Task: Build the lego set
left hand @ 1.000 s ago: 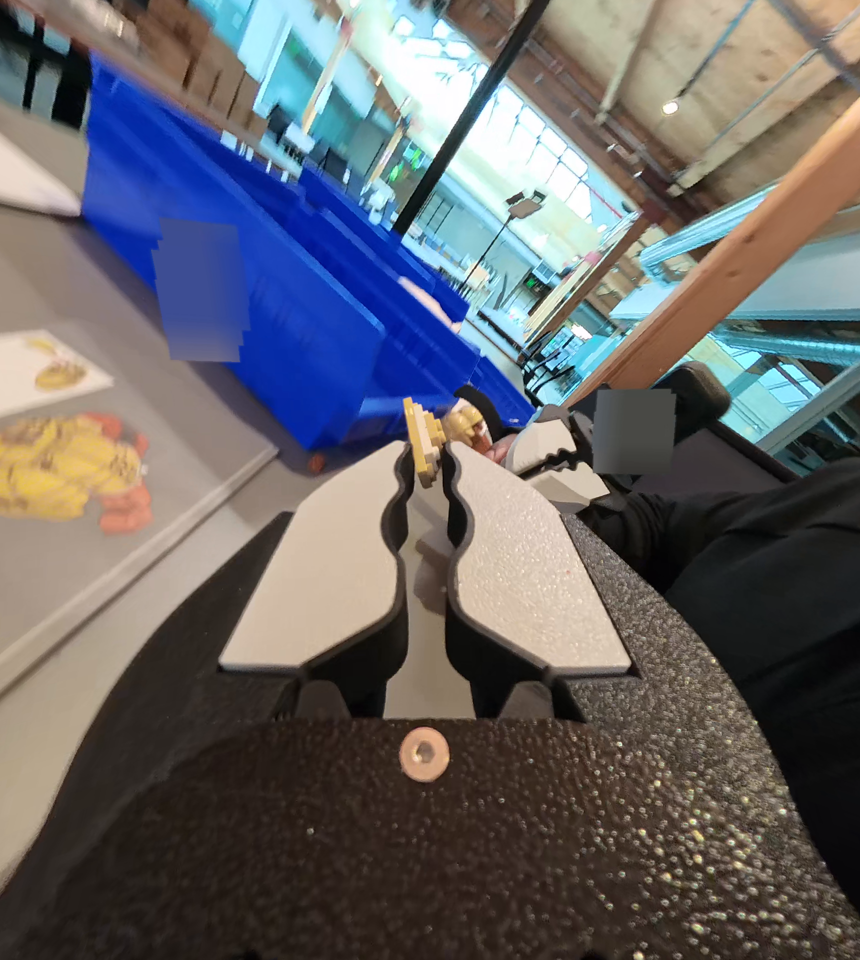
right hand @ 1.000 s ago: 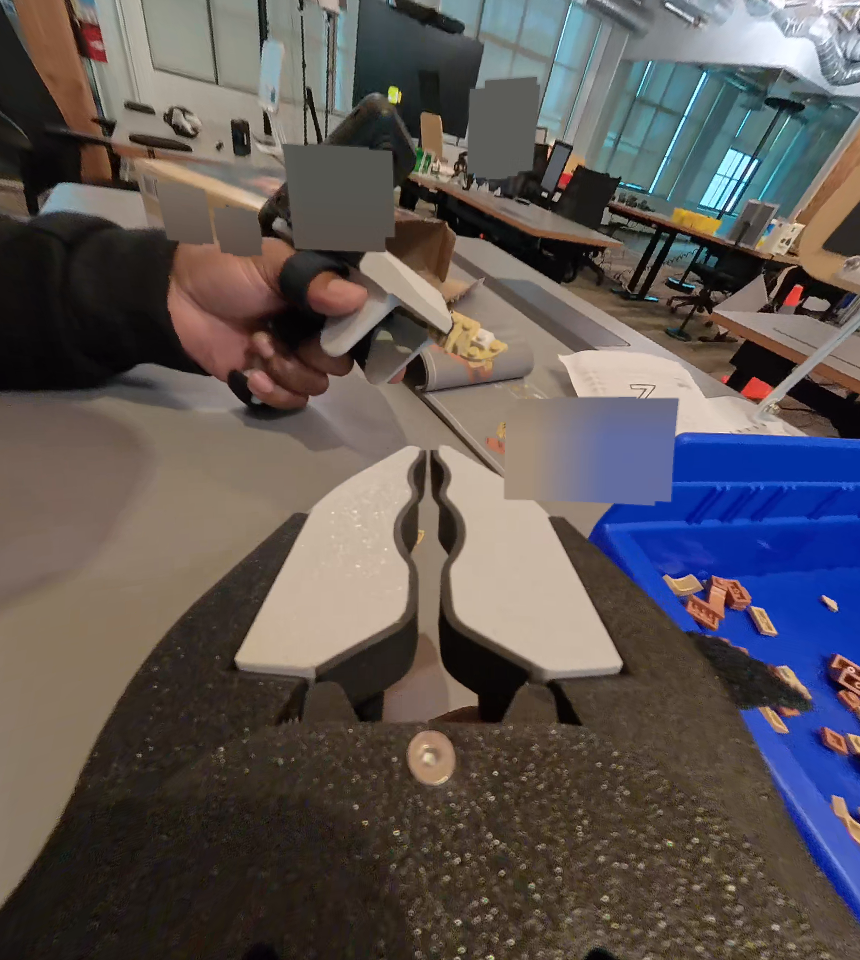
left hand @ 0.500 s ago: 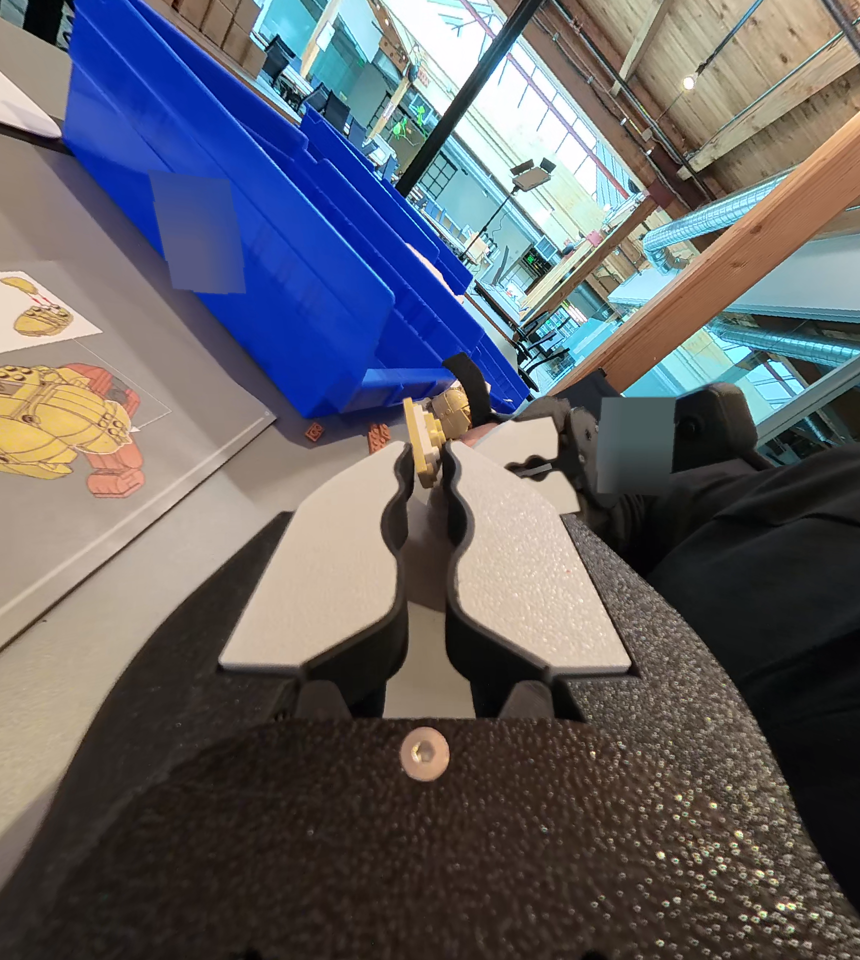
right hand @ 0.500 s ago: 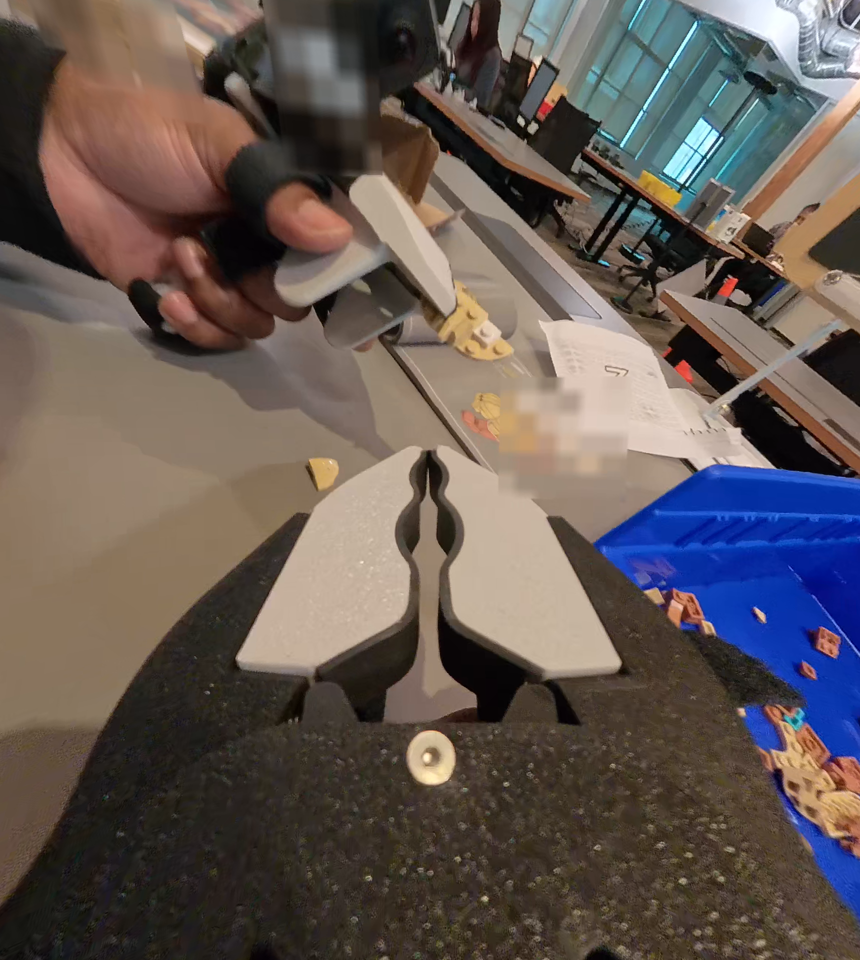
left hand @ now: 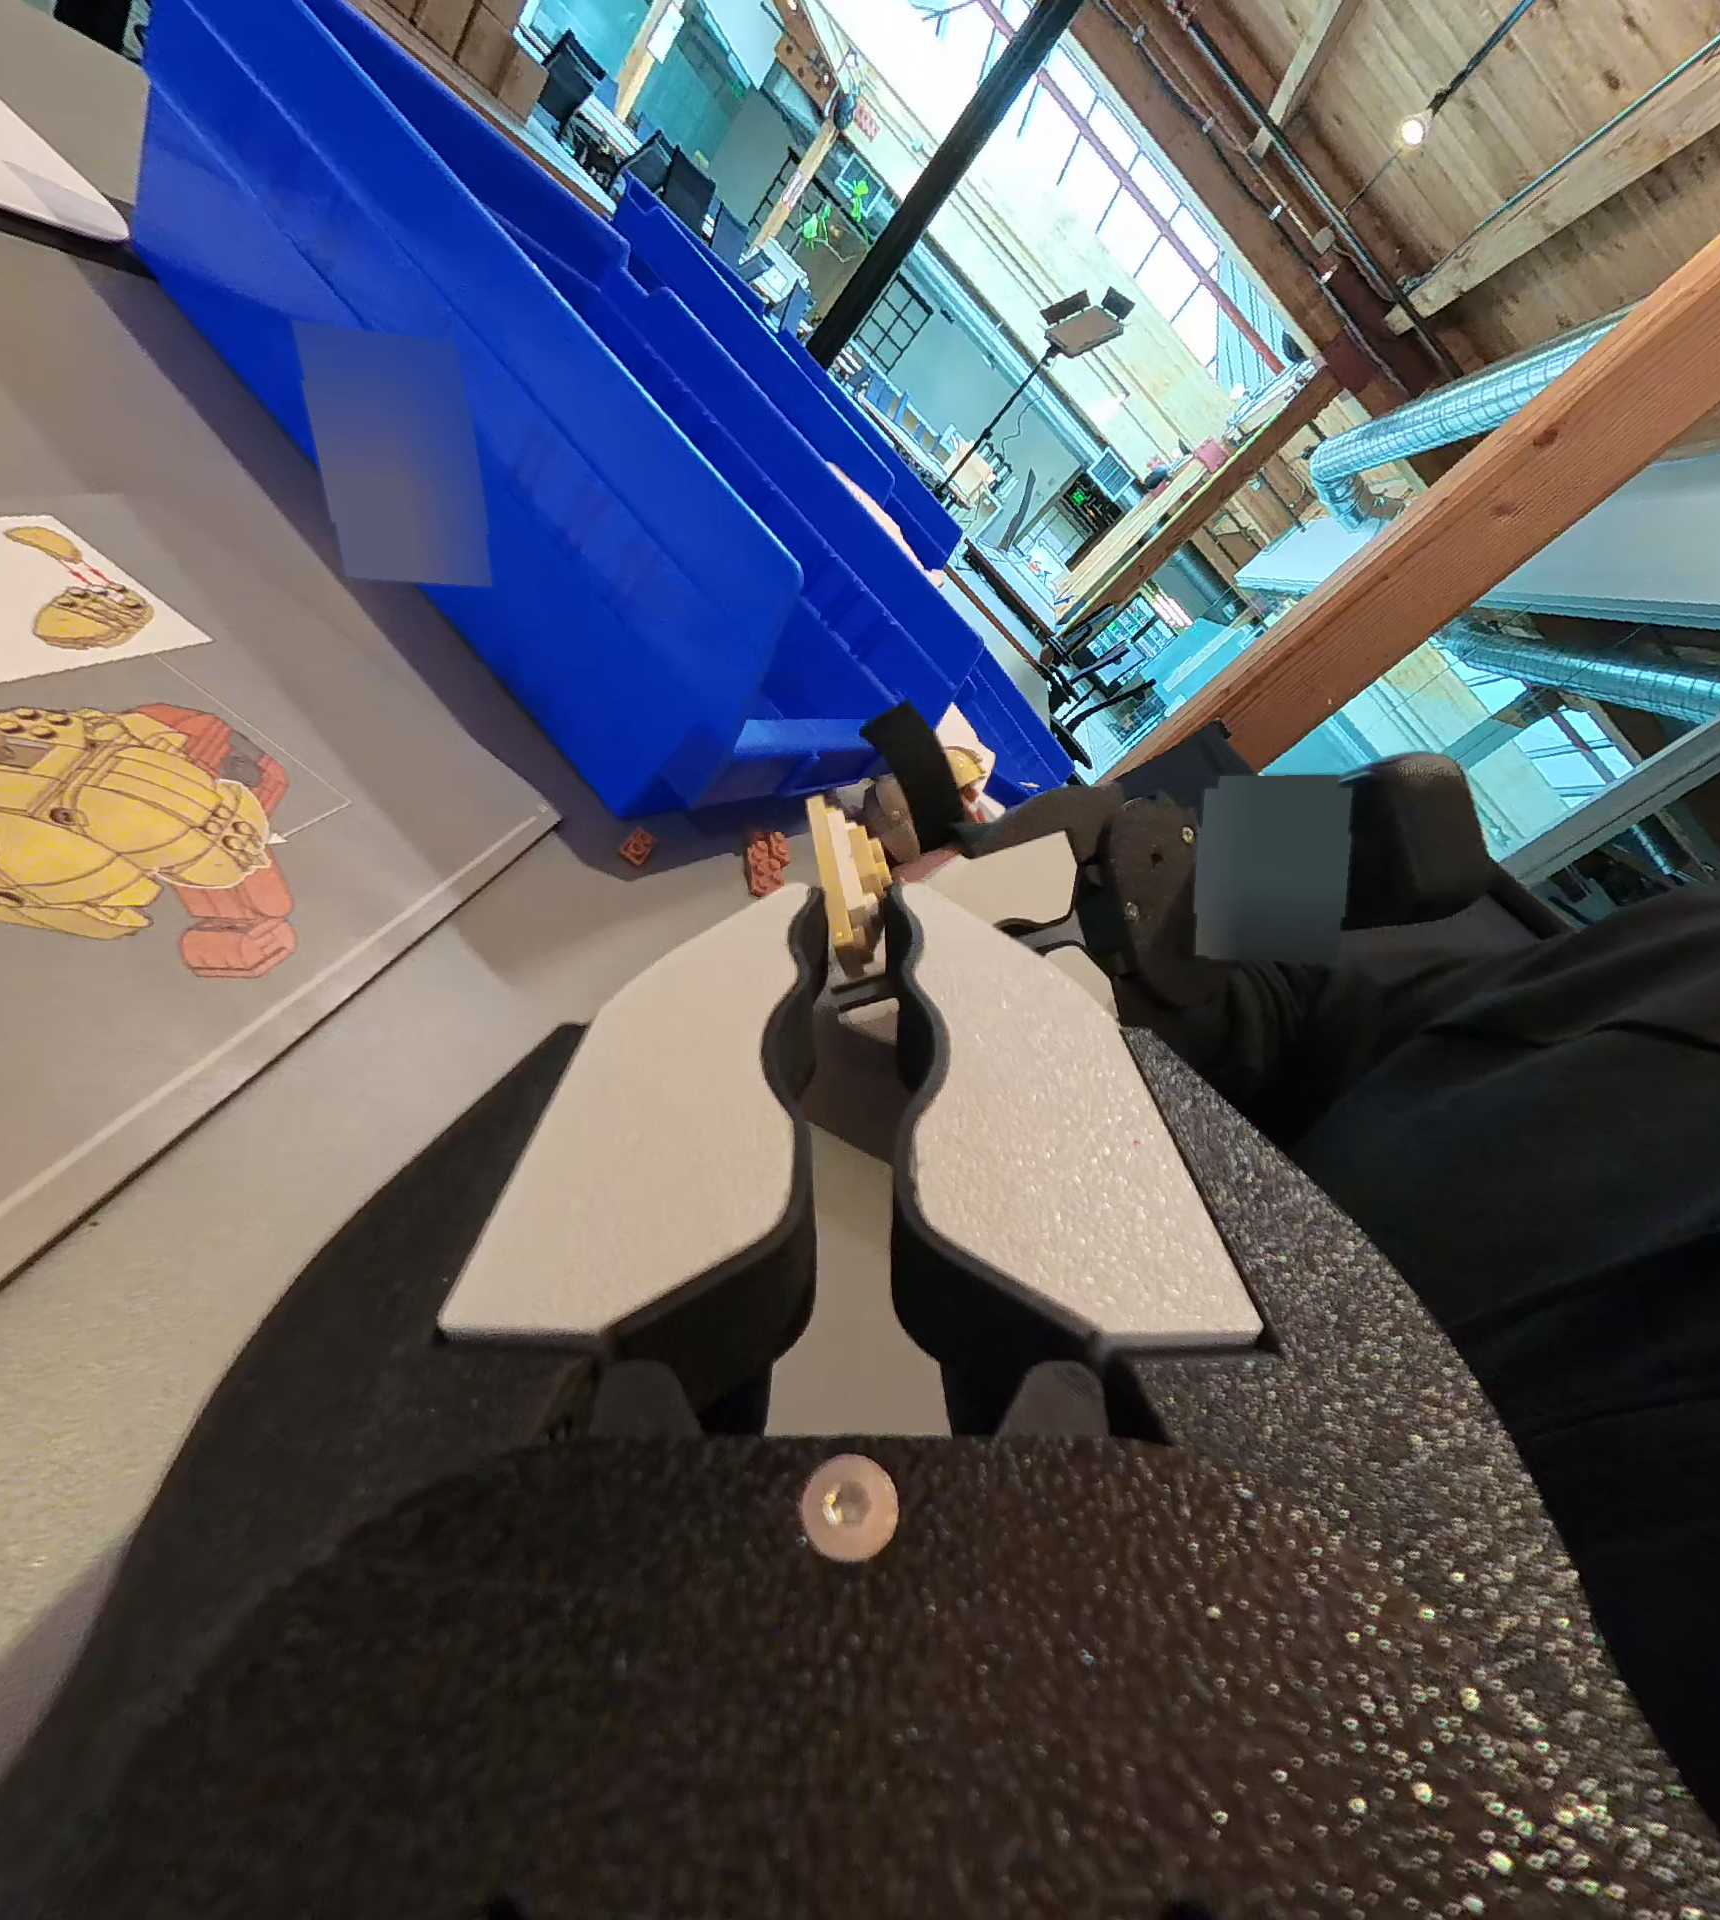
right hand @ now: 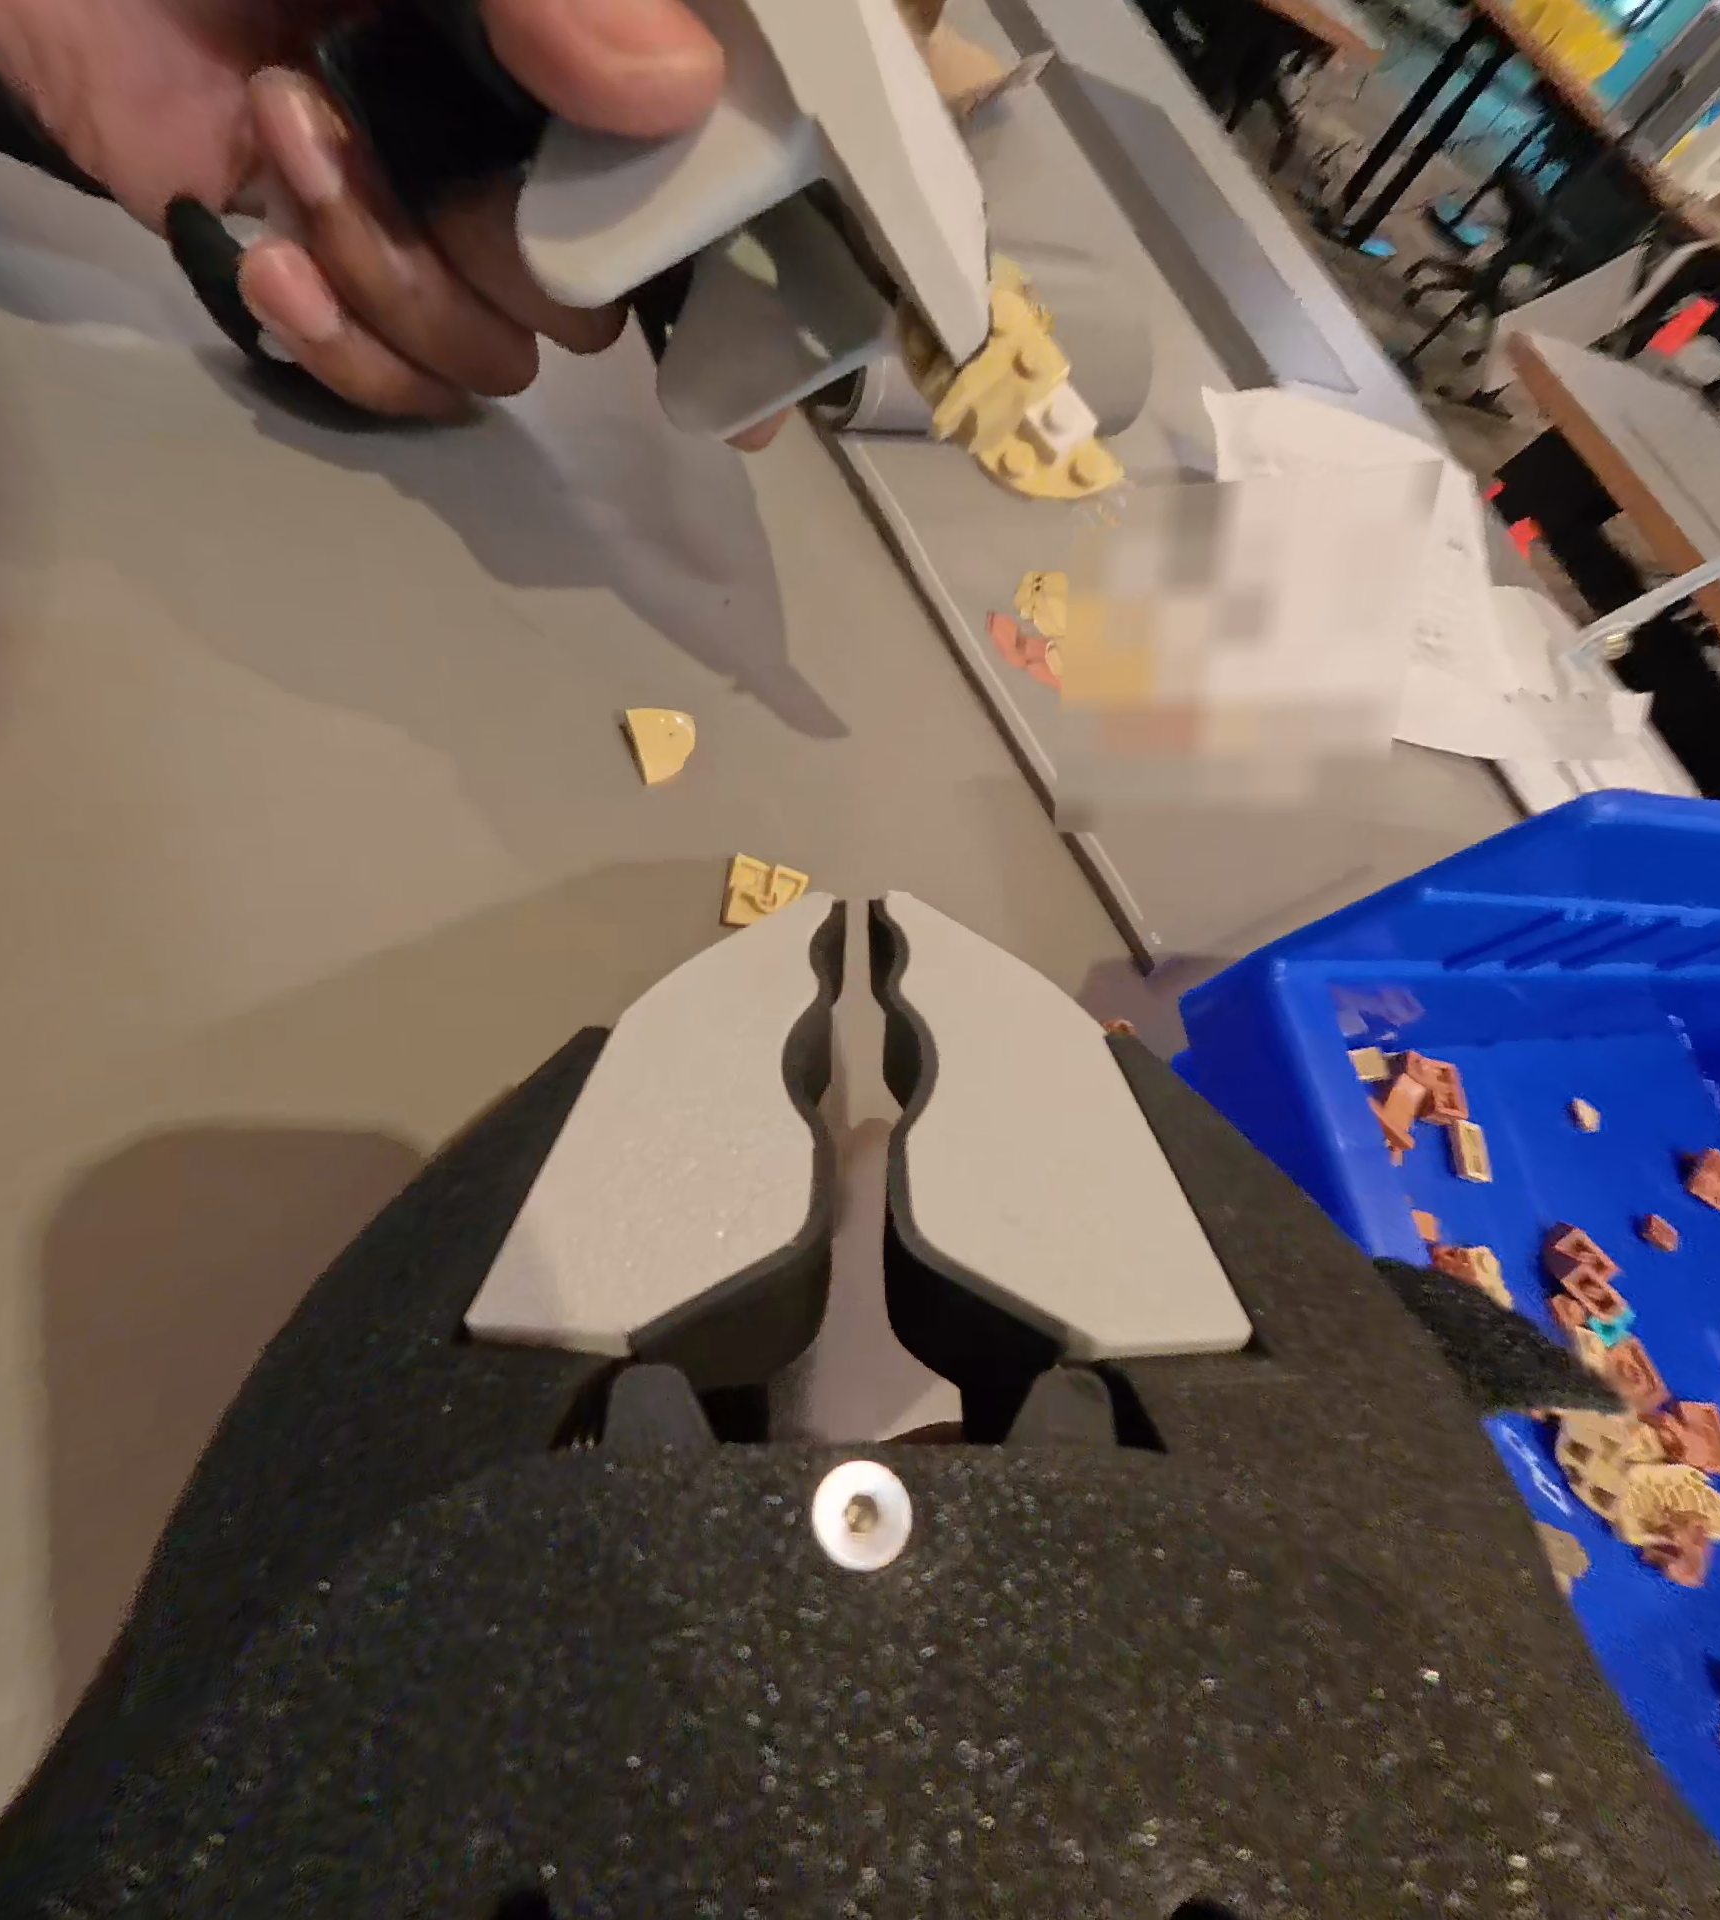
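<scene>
Tan lego assembly (left hand: 851, 878) clamped on edge in left gripper (left hand: 851, 914), long axis forward; right gripper (right hand: 858, 906) clenched empty

Bin (right hand: 1458, 935) right on tabletop (right hand: 212, 831); bricks (right hand: 1604, 1351) inside; booklet (left hand: 108, 831) left of it; two pieces (right hand: 661, 744) before right fingers (right hand: 700, 1122).

Right hand-held gripper (right hand: 857, 914) dropped toward table (right hand: 212, 831) (jaws together).

Blue bin (right hand: 1251, 1023) beside bare table (right hand: 264, 831)
</scene>
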`<state>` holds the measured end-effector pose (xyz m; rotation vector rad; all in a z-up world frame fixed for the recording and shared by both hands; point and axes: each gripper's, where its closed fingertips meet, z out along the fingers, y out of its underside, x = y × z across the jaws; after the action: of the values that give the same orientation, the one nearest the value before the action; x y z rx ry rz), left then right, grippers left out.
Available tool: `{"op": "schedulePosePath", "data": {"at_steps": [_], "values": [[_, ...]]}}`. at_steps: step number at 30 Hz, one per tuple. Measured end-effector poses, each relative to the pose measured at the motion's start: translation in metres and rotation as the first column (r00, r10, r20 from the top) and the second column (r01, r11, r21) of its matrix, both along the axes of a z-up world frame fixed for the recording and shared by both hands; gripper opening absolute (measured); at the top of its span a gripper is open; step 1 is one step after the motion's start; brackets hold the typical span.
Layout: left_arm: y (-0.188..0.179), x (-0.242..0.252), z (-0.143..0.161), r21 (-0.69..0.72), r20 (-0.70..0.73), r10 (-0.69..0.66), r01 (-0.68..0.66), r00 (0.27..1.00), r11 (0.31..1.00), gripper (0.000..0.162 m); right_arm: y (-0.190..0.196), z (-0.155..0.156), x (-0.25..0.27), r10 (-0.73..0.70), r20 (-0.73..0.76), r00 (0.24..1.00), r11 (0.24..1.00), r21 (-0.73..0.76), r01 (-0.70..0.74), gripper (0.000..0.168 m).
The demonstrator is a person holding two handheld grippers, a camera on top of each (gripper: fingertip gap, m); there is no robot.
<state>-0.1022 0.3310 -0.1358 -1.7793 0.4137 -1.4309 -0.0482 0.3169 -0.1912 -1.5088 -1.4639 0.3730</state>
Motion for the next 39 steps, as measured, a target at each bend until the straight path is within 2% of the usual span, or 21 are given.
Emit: {"op": "schedulePosePath", "data": {"at_steps": [3,8,25,34,35,37,39], "values": [[-0.001,0.001,-0.002,-0.009,-0.012,-0.004,0.004,1.000,1.000,0.010,-0.001,-0.008,0.000,0.011,0.047,0.999,0.999,-0.042,-0.009,0.007],[-0.004,0.003,-0.005,-0.029,-0.030,-0.016,0.015,0.999,0.999,0.010,-0.004,-0.016,-0.003,0.030,0.114,0.993,0.999,-0.024,-0.028,0.012],[-0.007,0.005,-0.004,-0.028,-0.036,-0.030,0.029,0.999,0.999,0.010,-0.007,-0.025,-0.011,0.099,0.132,0.986,0.970,-0.235,-0.066,0.022],[-0.015,0.012,0.000,-0.009,-0.016,-0.089,0.089,0.996,0.996,0.010,-0.006,-0.029,-0.018,0.102,0.170,0.980,0.953,-0.300,-0.047,0.030],[-0.016,0.013,0.002,-0.004,-0.009,-0.099,0.099,0.995,0.995,0.010,-0.005,-0.030,-0.018,0.097,0.171,0.980,0.952,-0.305,-0.041,0.029],[-0.019,0.014,0.003,0.000,0.000,-0.117,0.117,0.993,0.993,0.010,-0.006,-0.031,-0.019,0.100,0.171,0.980,0.944,-0.329,-0.039,0.017],[-0.020,0.015,0.003,0.001,0.003,-0.127,0.127,0.992,0.992,0.010,-0.007,-0.031,-0.019,0.104,0.167,0.980,0.939,-0.340,-0.042,0.016]]}}
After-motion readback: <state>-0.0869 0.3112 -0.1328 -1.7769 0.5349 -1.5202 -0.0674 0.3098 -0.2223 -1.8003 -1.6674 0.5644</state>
